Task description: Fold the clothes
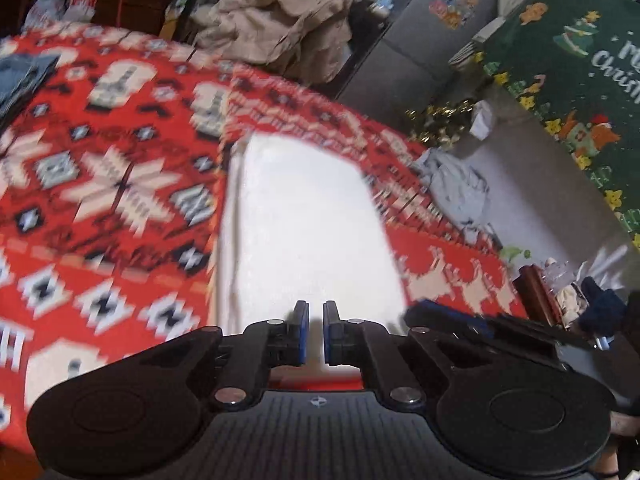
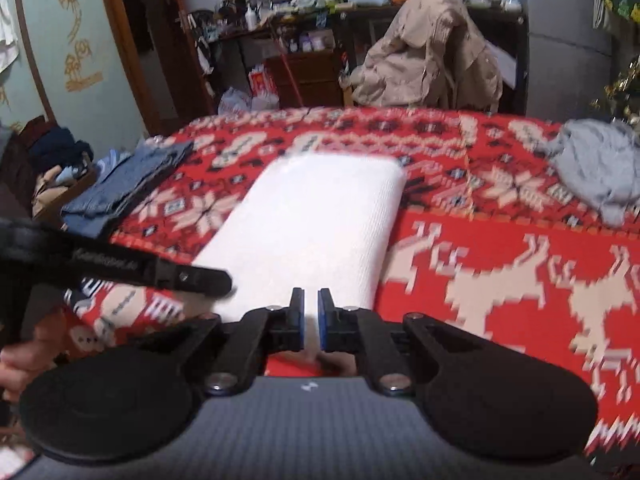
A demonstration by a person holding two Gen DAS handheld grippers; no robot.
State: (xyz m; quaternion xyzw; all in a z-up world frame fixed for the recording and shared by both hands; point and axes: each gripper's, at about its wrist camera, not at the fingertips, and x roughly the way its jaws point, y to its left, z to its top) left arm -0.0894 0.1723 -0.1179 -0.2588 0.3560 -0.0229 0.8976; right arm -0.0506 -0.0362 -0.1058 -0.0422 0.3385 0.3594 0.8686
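A white folded garment (image 1: pixel 308 216) (image 2: pixel 320 216) lies on a red patterned blanket (image 1: pixel 100 184) (image 2: pixel 500 248). In the left wrist view my left gripper (image 1: pixel 316 309) is at the garment's near edge. Its jaws stand almost together, with white cloth showing in the narrow gap between them. My right gripper (image 2: pixel 311 295) is at the same near edge a little to the right, also nearly closed on the white cloth. Each gripper shows in the other's view: the right one (image 1: pixel 420 314) and the left one (image 2: pixel 222 280). Both views are blurred by motion.
A crumpled grey garment (image 2: pixel 596 168) (image 1: pixel 456 192) lies at the blanket's right edge. Folded jeans (image 2: pixel 120 188) (image 1: pixel 20 80) sit at the left. A beige coat (image 2: pixel 432 52) hangs on a chair beyond. A green Christmas hanging (image 1: pixel 560 64) is on the right.
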